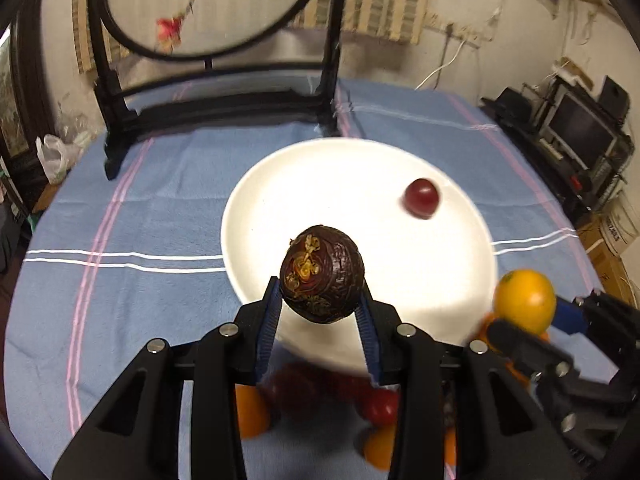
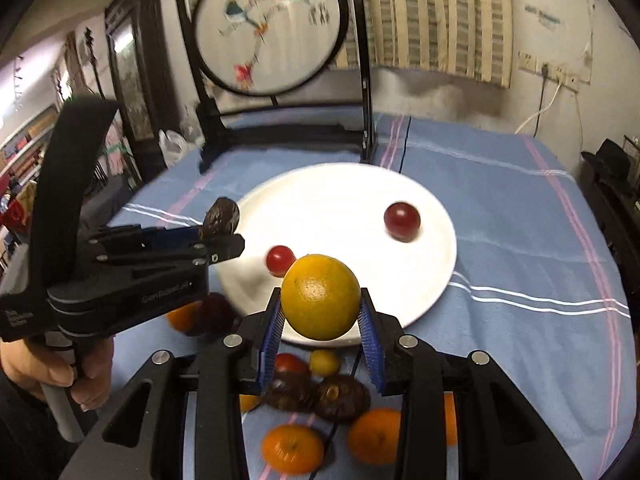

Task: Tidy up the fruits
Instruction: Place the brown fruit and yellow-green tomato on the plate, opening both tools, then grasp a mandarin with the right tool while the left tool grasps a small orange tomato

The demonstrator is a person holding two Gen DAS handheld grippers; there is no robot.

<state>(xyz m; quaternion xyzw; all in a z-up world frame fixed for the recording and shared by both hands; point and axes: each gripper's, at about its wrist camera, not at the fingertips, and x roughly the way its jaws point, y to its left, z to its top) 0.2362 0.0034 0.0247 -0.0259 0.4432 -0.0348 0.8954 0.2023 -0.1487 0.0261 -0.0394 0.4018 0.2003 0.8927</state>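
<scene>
My left gripper [image 1: 320, 300] is shut on a dark brown wrinkled fruit [image 1: 322, 274] and holds it above the near rim of a white plate [image 1: 304, 184]. It also shows in the right wrist view [image 2: 219, 224] at the plate's left edge. My right gripper [image 2: 322, 312] is shut on a yellow-orange citrus [image 2: 320, 296], held above the plate's [image 2: 340, 192] near edge; it shows in the left wrist view [image 1: 525, 300] too. A red round fruit [image 2: 401, 221] lies on the plate's right side, a smaller red one [image 2: 280, 259] near its front.
Loose fruit lies on the blue striped cloth [image 2: 520, 240] below the grippers: oranges [image 2: 292, 448], dark wrinkled fruits [image 2: 340, 398], a small yellow fruit [image 2: 324, 362]. A black framed round embroidered screen [image 2: 272, 28] stands behind the plate. Shelves with electronics [image 1: 580, 128] are at right.
</scene>
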